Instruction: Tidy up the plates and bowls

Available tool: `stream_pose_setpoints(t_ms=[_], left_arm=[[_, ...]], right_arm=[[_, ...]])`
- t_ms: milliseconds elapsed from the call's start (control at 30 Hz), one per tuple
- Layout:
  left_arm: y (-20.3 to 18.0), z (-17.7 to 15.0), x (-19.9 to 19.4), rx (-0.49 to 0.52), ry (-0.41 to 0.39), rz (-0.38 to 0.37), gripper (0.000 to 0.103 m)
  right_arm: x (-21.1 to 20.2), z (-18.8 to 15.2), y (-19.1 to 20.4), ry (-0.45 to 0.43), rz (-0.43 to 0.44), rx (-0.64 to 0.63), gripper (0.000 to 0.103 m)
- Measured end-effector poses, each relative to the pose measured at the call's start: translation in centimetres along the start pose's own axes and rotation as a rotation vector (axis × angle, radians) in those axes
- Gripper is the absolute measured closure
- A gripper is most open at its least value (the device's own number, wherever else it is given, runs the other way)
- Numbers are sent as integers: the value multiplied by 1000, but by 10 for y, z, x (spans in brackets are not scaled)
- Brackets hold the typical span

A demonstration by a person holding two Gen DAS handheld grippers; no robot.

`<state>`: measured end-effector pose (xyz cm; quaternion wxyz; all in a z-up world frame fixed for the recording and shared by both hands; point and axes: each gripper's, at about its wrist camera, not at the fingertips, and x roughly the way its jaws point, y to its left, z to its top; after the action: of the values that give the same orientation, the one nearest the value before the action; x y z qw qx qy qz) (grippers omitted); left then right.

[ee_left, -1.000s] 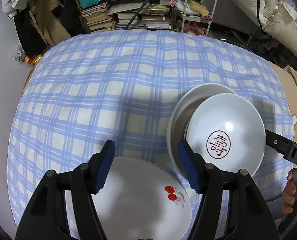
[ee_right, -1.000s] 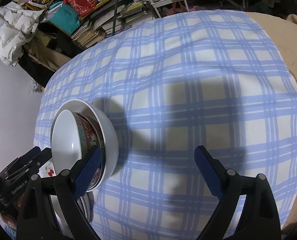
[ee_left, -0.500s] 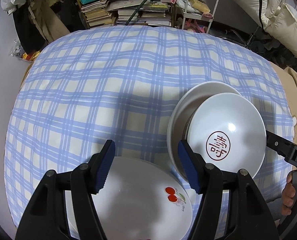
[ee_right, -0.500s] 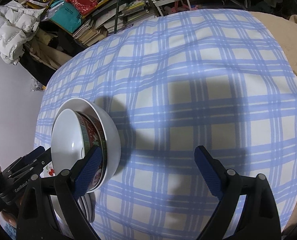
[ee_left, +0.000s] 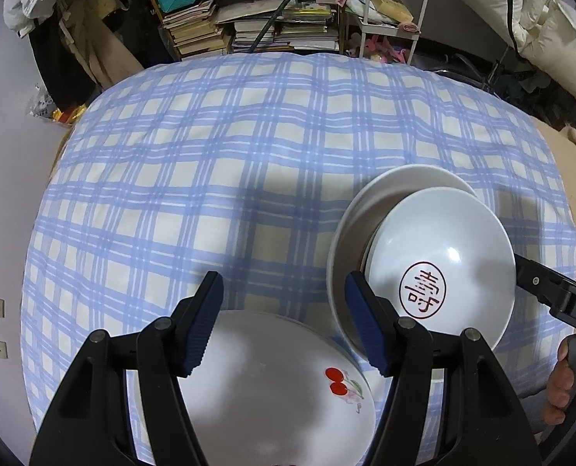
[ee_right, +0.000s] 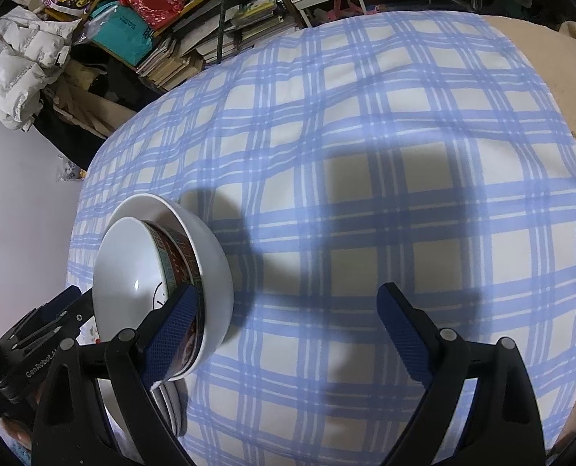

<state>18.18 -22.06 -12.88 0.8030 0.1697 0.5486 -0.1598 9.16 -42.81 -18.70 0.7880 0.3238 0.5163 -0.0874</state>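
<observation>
A white plate with a cherry print [ee_left: 272, 384] lies on the blue checked cloth [ee_left: 218, 163], below my open, empty left gripper [ee_left: 284, 310]. To its right a bowl with a red seal mark [ee_left: 439, 268] sits nested in a larger white bowl [ee_left: 350, 233]. In the right wrist view the same nested bowls [ee_right: 160, 272] stand at the left, the inner one with a patterned outside, next to my open, empty right gripper [ee_right: 288, 330]. Plate edges [ee_right: 167, 400] show under its left finger.
The checked cloth covers a wide soft surface. Beyond its far edge stand stacked books and shelves [ee_left: 249, 27] and a white rack [ee_left: 389, 7]. A tan blanket [ee_right: 540, 70] lies along the right side. The other gripper's body [ee_left: 559, 303] shows at the right edge.
Both grippers have drawn back and up slightly, so the cloth and bowls sit a little lower in view. The plate and bowls have not moved. Both jaws stay open.
</observation>
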Motion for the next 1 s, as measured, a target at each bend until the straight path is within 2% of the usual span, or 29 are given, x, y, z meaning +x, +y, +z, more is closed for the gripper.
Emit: stream_pose_setpoints(t_ms=[333, 567, 700, 867, 1000], left_arm=[[-3, 9, 3, 10, 33, 25, 39], [-4, 13, 4, 25, 54, 31, 39], [-5, 14, 5, 43, 59, 76, 38], [0, 16, 8, 32, 76, 55, 38], [-1, 16, 8, 32, 79, 63, 38]], right_arm=[[1, 0, -3, -3, 3, 25, 5], [1, 1, -4, -4, 22, 43, 12], [1, 0, -5, -4, 26, 44, 13], [1, 0, -6, -3, 30, 49, 14], [0, 0, -4, -12, 40, 41, 22]])
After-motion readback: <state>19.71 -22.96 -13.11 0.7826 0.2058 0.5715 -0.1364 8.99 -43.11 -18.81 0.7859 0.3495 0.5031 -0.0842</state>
